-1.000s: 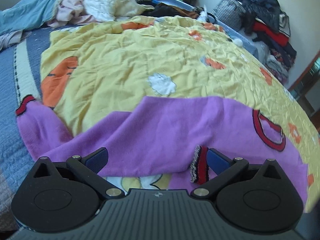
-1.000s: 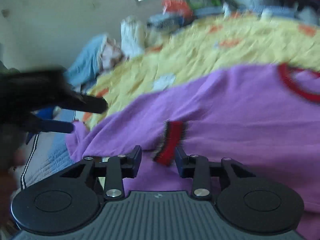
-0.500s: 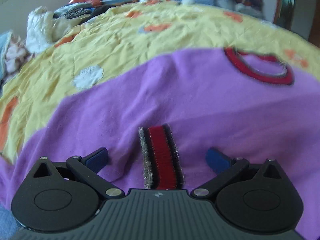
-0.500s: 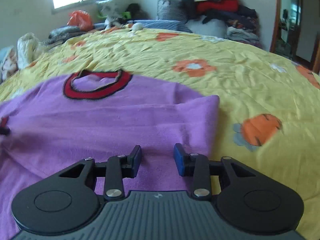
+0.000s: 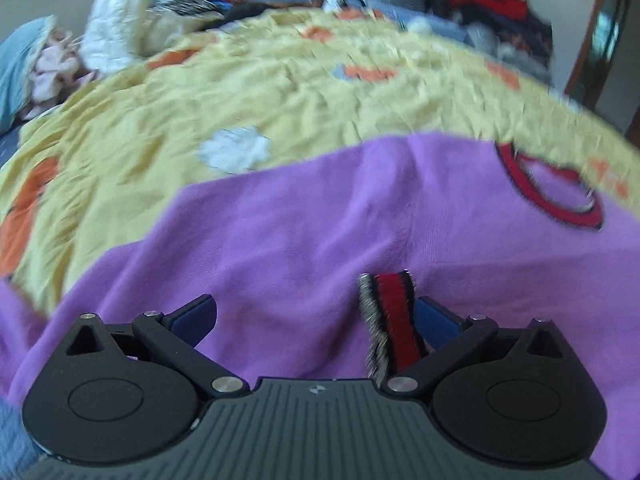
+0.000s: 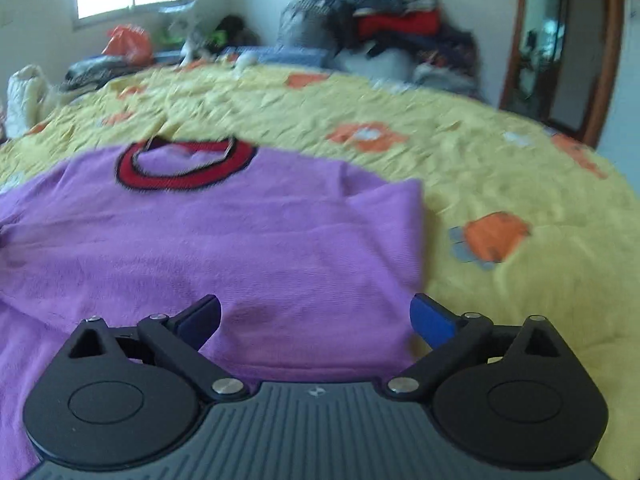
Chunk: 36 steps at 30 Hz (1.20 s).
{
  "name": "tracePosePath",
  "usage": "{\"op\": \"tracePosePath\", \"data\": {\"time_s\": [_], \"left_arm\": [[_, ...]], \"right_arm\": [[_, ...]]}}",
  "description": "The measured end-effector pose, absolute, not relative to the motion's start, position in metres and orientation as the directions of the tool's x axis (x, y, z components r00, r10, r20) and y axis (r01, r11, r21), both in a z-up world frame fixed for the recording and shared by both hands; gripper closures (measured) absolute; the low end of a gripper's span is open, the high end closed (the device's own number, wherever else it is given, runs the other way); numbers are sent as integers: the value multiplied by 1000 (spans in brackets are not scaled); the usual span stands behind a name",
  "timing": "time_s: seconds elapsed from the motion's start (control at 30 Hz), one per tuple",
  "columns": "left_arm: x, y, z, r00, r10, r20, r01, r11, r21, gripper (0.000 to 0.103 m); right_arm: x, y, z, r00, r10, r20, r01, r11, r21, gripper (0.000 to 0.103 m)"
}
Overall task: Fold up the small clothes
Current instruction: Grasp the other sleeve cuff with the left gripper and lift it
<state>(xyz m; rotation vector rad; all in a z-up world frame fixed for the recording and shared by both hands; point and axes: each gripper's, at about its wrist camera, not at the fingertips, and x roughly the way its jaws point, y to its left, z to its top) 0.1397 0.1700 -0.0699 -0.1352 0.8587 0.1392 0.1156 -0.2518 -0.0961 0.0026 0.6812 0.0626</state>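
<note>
A sleeve fold seems in hand: the cuff (image 5: 390,320) lies loose in the spread left gripper (image 5: 316,316); the right gripper (image 6: 316,318), opening, must take the sweater (image 6: 260,248) edge.

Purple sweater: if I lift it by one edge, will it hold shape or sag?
The purple sweater will probably sag: it lies limp and creased on the yellow bedspread. Its knit looks soft, so likely light and grippy. The striped cuff looks thicker and may hold firmer.

Left wrist view: low and close over the purple sweater (image 5: 320,220), looking down-forward, collar (image 5: 556,196) at two o'clock. Right wrist view: equally near, collar (image 6: 184,168) at eleven. Shared: sweater, yellow bedspread (image 6: 480,152), clothes pile (image 6: 384,20).
</note>
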Motion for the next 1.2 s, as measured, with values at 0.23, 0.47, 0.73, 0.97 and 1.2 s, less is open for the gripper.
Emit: {"op": "tracePosePath", "data": {"time_s": [0.23, 0.47, 0.73, 0.97, 1.2], "left_arm": [[71, 277, -55, 693, 116, -711, -263, 959, -101, 0], [53, 392, -51, 647, 387, -657, -317, 920, 230, 0], [63, 488, -79, 581, 95, -808, -394, 902, -177, 5], [52, 495, -96, 623, -42, -781, -426, 820, -383, 85], [16, 518, -79, 771, -35, -636, -448, 681, -580, 101]], "right_arm": [[72, -247, -99, 792, 189, -581, -129, 981, 143, 1], [70, -243, -104, 794, 170, -584, -105, 984, 144, 1], [68, -246, -105, 801, 147, -581, -75, 986, 147, 1], [72, -242, -107, 789, 131, -601, -68, 990, 126, 1], [69, -245, -107, 796, 130, -591, -62, 989, 134, 1]]}}
